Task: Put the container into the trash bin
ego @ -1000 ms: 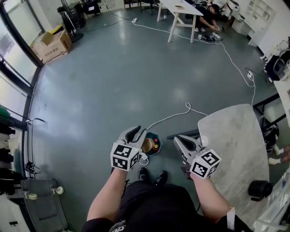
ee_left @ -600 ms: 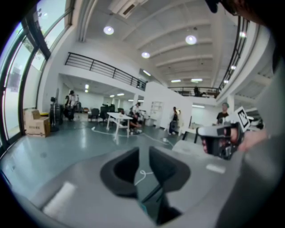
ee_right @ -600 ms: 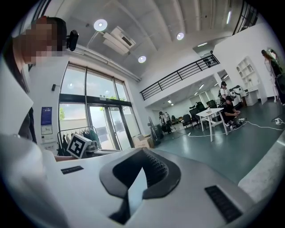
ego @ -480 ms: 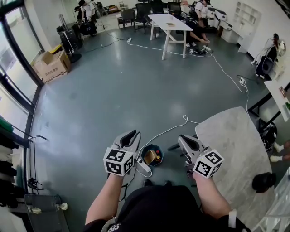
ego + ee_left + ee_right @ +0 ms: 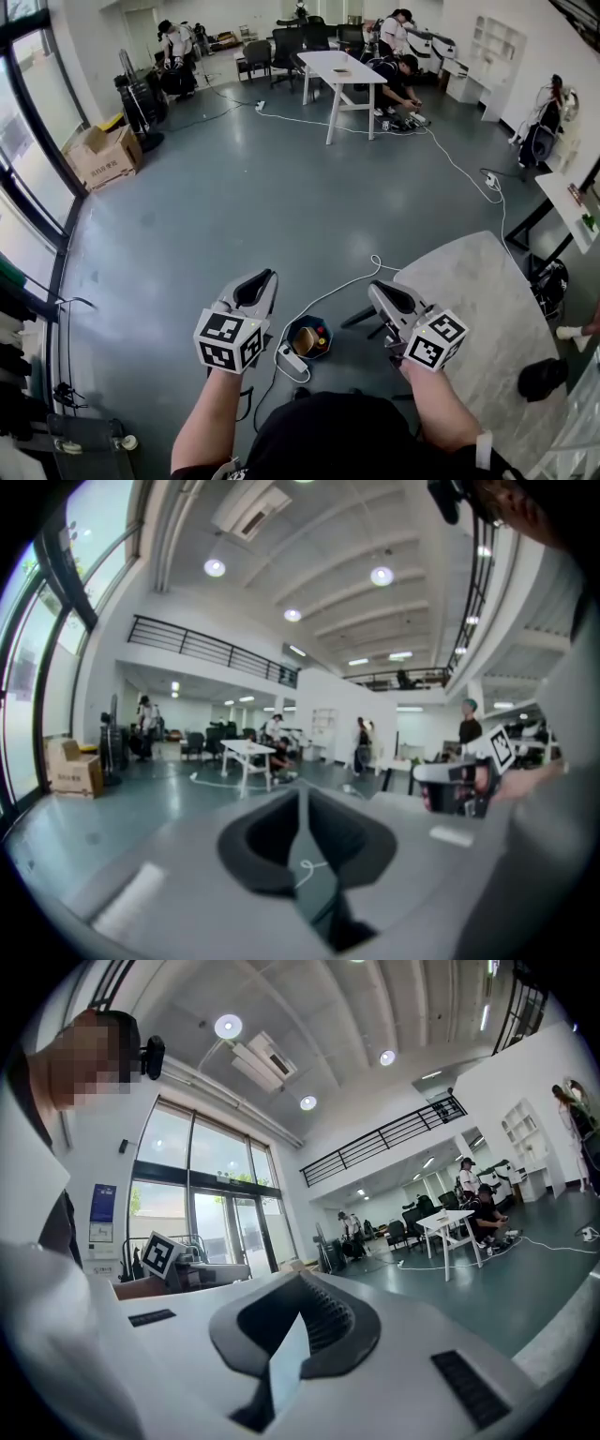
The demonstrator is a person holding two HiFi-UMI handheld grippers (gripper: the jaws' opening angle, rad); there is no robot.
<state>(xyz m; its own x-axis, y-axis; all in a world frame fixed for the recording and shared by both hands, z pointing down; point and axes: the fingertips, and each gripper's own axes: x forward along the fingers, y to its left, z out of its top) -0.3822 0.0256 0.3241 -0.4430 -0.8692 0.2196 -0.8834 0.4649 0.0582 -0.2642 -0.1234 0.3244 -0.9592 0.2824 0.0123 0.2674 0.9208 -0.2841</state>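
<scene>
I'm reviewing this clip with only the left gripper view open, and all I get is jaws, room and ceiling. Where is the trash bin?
Observer: The head view shows the trash bin on the floor, below and between the left gripper, whose jaws are closing with nothing between them, and the right gripper.
Operator: Is anything in it?
Observer: Yes, a tan item lies inside, with a red thing beside it. They are too small for me to tell more.
Operator: Does the right gripper carry anything?
Observer: No. Its own view shows its jaws together with nothing between them.
</scene>
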